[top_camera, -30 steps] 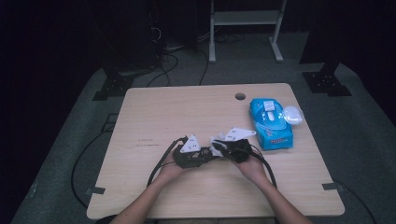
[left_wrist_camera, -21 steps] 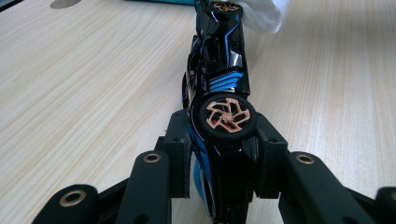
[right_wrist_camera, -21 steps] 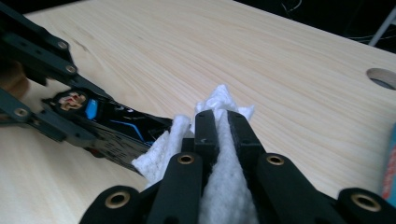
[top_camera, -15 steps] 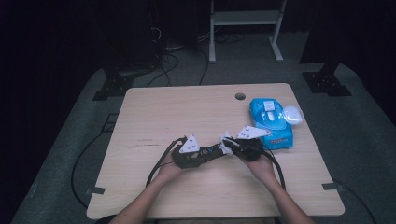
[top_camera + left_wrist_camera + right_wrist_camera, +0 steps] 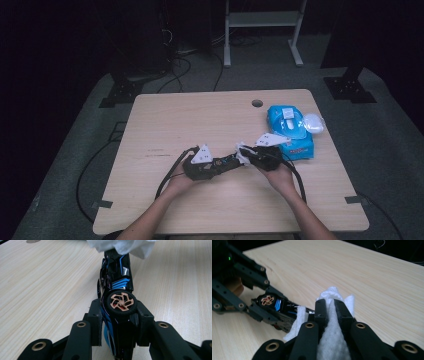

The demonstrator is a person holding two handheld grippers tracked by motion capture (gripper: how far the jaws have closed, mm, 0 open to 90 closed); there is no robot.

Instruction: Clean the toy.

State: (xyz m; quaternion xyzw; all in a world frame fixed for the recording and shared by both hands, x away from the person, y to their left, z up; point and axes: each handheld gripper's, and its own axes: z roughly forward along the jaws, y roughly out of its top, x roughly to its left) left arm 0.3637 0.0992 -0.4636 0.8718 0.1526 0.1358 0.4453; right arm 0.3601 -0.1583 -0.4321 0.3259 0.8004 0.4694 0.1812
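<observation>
A black and blue toy car (image 5: 117, 290) with a copper-coloured wheel lies on its side between the jaws of my left gripper (image 5: 117, 317), which is shut on it low over the table (image 5: 200, 120). In the high view the left gripper (image 5: 227, 162) points right towards my right gripper (image 5: 243, 153). The right gripper (image 5: 330, 306) pinches a crumpled white wipe (image 5: 332, 340); its jaws have just been opening a little with the wipe still between them. The wipe (image 5: 125, 246) rests against the car's far end (image 5: 279, 306).
A blue pack of wipes (image 5: 290, 132) lies at the table's right side, with a white lump (image 5: 314, 122) beside it. A round hole (image 5: 257, 103) sits near the far edge. Cables trail from both grippers towards the front edge.
My right gripper has shifted slightly to the right with the wipe, along the car's end. The left gripper and the car have stayed in place.
</observation>
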